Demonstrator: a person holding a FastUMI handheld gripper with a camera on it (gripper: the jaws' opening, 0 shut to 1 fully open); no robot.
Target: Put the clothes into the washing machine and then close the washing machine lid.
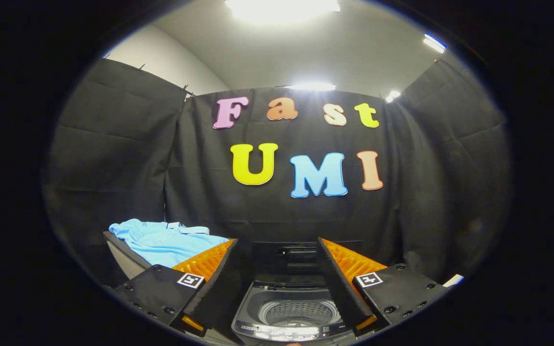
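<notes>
Hiding part of shirt [166, 241]: parted jaws of gripper [277, 283]; washer [296, 315] open.

You can read nothing here: the print on the dark grey top-loading washing machine [252, 307] front panel is too small, and the spread-apart gripper [277, 240] bears only square black-and-white coded tags [190, 280].

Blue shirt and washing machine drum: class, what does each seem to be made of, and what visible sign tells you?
Blue shirt: soft woven or knit fabric, matte; it lies folded with creases and a collar, beyond the fingers.
Washing machine drum: probably metal, pale and slightly shiny, with rows of small perforations; it sits between the gripper fingers, which are spread apart.
</notes>
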